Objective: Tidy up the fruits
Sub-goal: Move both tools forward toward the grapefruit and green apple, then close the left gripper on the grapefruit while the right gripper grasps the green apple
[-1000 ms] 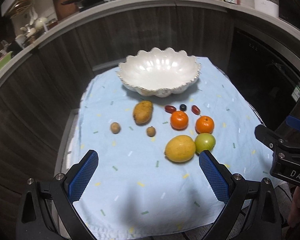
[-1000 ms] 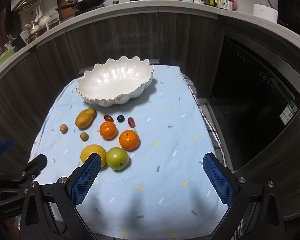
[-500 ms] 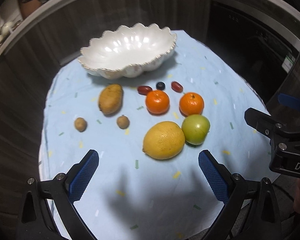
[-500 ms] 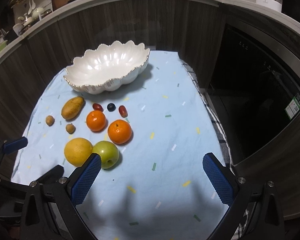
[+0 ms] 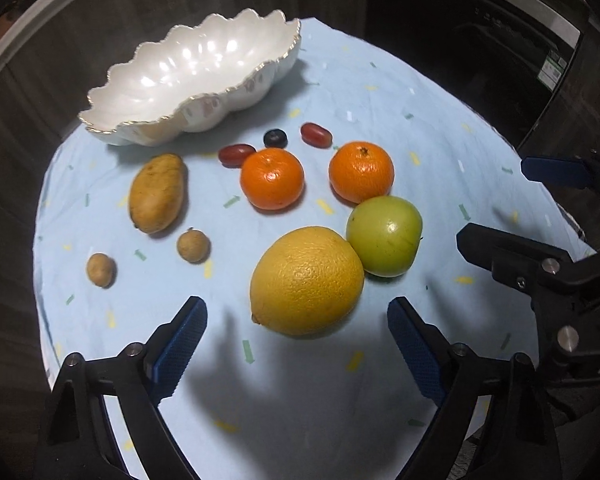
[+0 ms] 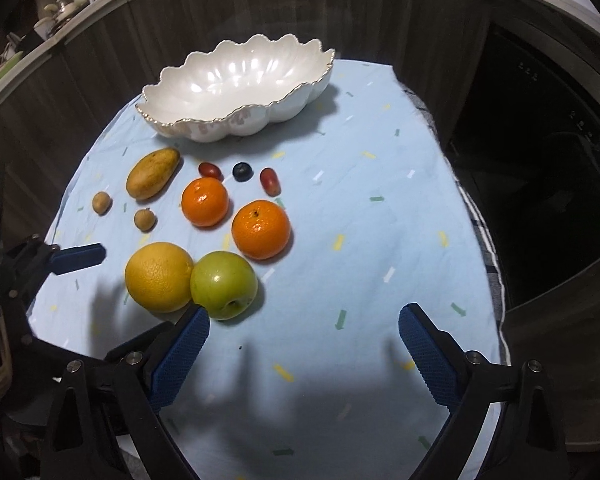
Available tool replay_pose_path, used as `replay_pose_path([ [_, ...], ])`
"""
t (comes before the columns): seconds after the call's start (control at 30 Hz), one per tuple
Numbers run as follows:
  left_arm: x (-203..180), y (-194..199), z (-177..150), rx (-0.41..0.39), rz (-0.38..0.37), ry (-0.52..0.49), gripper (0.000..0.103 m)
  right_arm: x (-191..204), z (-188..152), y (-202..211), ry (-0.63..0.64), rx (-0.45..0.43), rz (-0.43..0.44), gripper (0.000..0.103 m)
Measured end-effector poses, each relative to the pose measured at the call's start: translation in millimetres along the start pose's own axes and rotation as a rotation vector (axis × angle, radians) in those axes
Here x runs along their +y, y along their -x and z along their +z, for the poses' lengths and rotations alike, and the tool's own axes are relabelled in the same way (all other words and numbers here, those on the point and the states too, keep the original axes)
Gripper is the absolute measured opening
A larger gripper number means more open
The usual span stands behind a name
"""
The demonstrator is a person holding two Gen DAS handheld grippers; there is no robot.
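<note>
A white scalloped bowl (image 5: 192, 76) (image 6: 240, 84) stands empty at the back of a light blue cloth (image 5: 380, 92). In front of it lie a mango (image 5: 156, 192), two small brown fruits (image 5: 193, 245), two red grapes (image 5: 316, 134), a blueberry (image 5: 275, 138), two oranges (image 5: 272, 178) (image 5: 361, 171), a green apple (image 5: 384, 235) (image 6: 224, 284) and a large yellow citrus (image 5: 307, 280) (image 6: 159, 276). My left gripper (image 5: 296, 340) is open, just short of the yellow citrus. My right gripper (image 6: 304, 352) is open and empty, its left finger beside the apple.
Dark wood cabinet fronts curve behind the table. A dark appliance door (image 6: 540, 160) stands to the right. The cloth's right edge drops off near a checked towel (image 6: 484, 236). Kitchenware sits on the counter at upper left (image 6: 68, 4).
Both grippers have moved forward and down toward the fruit. The citrus and apple now loom large. Both stay open; no fruit has moved.
</note>
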State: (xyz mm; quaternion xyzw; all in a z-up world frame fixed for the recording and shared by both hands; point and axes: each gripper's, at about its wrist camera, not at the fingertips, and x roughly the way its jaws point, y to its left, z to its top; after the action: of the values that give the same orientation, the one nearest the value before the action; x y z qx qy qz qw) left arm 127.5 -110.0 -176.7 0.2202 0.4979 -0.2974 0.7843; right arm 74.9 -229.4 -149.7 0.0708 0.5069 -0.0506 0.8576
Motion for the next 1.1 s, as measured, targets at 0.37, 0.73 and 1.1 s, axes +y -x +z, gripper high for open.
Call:
replay_pose_path([
  [0.37,2.2,-17.5,6.2,0.026,-0.044,-0.063,0.082,6.9,3.5,-23.5,0.012,0.077,0.085,0.089],
  [0.73,11.0,-23.9,9.4,0.020,-0.085,-0.060,0.073,15.6,14.8,-43.3,0.018,0.112,0.176,0.078],
  [1.1,17.2,-30.0,9.0,0.004,-0.117,-0.020,0.059,14.4,24.2,-60.1,-0.005,0.104,0.269,0.071],
])
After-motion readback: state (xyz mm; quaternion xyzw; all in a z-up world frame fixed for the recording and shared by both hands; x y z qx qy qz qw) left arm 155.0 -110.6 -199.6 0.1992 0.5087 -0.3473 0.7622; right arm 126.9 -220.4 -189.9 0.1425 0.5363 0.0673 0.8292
